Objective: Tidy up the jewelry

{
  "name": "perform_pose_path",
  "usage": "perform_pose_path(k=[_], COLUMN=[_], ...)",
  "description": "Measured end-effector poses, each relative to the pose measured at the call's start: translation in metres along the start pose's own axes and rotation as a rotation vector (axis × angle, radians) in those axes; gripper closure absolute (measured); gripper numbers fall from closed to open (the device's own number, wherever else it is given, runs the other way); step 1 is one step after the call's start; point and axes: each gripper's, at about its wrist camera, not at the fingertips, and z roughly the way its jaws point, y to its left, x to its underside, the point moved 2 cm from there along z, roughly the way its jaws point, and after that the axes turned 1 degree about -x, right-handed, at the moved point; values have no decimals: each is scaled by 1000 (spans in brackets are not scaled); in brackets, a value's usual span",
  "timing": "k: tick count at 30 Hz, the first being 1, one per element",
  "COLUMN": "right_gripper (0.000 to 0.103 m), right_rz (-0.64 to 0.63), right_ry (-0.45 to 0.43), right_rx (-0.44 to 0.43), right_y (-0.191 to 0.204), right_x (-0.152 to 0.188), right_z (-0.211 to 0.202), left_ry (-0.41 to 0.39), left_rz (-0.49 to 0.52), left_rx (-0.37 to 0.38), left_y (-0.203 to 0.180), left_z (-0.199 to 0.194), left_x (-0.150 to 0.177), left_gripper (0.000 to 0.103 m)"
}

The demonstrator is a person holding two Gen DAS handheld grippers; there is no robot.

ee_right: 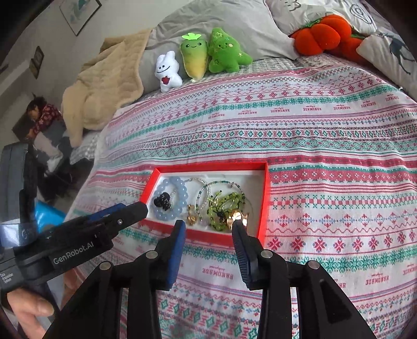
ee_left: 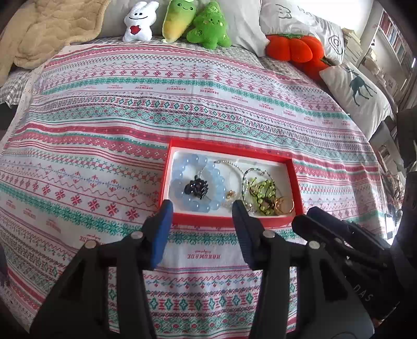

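A red box point(ee_left: 295, 180) point(ee_right: 264, 198) with a white lining lies on the patterned bedspread. Inside it are a pale blue bead bracelet point(ee_left: 217, 180) point(ee_right: 182, 187) around a black clip point(ee_left: 196, 187) point(ee_right: 162, 200), thin beaded bangles point(ee_left: 229, 163) point(ee_right: 206, 194), a green bead bracelet point(ee_left: 263, 193) point(ee_right: 226, 200) and gold pieces point(ee_left: 285, 204) point(ee_right: 235, 216). My left gripper point(ee_left: 202, 207) point(ee_right: 130, 208) hovers open over the box's near edge, nothing between its fingers. My right gripper point(ee_right: 208, 225) point(ee_left: 312, 216) is open too, its right fingertip just in front of the gold pieces.
Three plush toys point(ee_left: 179, 23) point(ee_right: 200, 60) and an orange plush point(ee_left: 294, 49) point(ee_right: 320, 34) line the far edge of the bed, among pillows point(ee_left: 357, 91). A beige blanket point(ee_right: 104, 86) is bunched at the far left. A hand point(ee_right: 28, 313) holds the left gripper.
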Motion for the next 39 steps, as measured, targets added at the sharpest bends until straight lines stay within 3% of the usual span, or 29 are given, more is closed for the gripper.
perform_pose_path(k=[3, 5, 7, 10, 14, 16, 23, 27, 39], right_gripper=[62, 59, 52, 43, 31, 25, 18, 0, 0], right_rz=[-35, -47, -73, -108, -141, -159, -211, -226, -218], right_ry=[-9, -13, -22, -36, -46, -55, -54, -93, -107], right_rx=[35, 47, 66, 92, 96, 108, 137, 144, 193], right_y=[4, 6, 8, 13, 20, 24, 34, 39, 39], right_x=[8, 11, 16, 24, 34, 37, 50, 53, 56], right_z=[-9, -14, -21, -30, -42, -47, -55, -61, -58], left_ry=[-14, -32, -55, -103, -130, -141, -153, -153, -122], left_rz=[26, 40, 59, 85, 85, 86, 95, 102, 66], left_rx=[-38, -75, -114, -178, -203, -217, -256, -257, -252], left_y=[-3, -3, -3, -2, 2, 3, 10, 7, 8], left_z=[-9, -17, -25, -39, -53, -58, -67, -69, -65], left_x=[9, 15, 22, 32, 45, 51, 67, 70, 73], left_gripper=[51, 42, 34, 32, 22, 21, 20, 19, 3])
